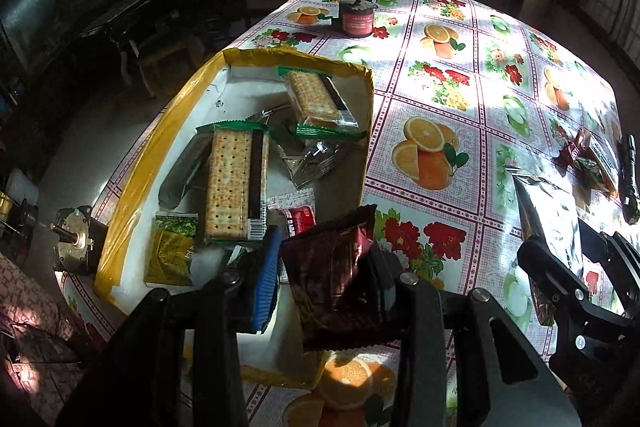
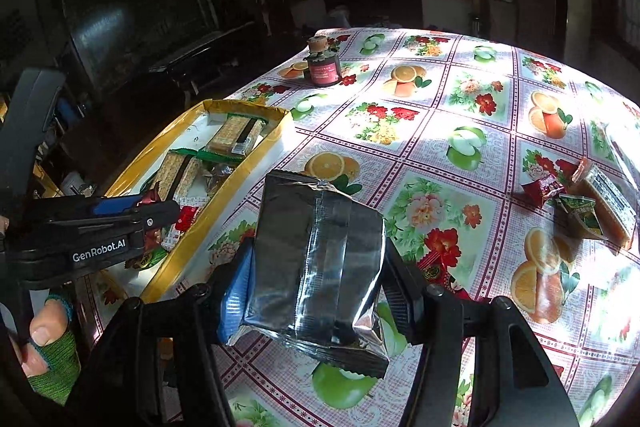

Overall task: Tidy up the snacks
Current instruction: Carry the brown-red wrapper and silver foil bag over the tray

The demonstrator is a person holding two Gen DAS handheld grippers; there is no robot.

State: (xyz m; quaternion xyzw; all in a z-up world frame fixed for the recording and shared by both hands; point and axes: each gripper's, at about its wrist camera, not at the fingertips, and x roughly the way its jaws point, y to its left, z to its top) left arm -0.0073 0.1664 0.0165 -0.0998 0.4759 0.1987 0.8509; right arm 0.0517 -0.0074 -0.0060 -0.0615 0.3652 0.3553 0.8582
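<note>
We hold dark-red foil snack packet (image 1: 340,267) pinched in left hand-held gripper (image 1: 324,279), directly over yellow-rimmed white tray (image 1: 132,183) at counter (image 1: 460,99) left edge; right hand-held gripper (image 2: 316,283) pinches silver foil pouch (image 2: 320,259), tray farther left.

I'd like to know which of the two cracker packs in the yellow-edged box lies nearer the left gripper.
The cracker pack just beyond the left gripper, lying lengthwise toward it. The other cracker pack lies by the far wall of the box.

Glossy silver foil packet (image 2: 320,267); shiny maroon wrapper (image 1: 336,267); smooth, glossy printed tablecloth (image 2: 440,155).
</note>
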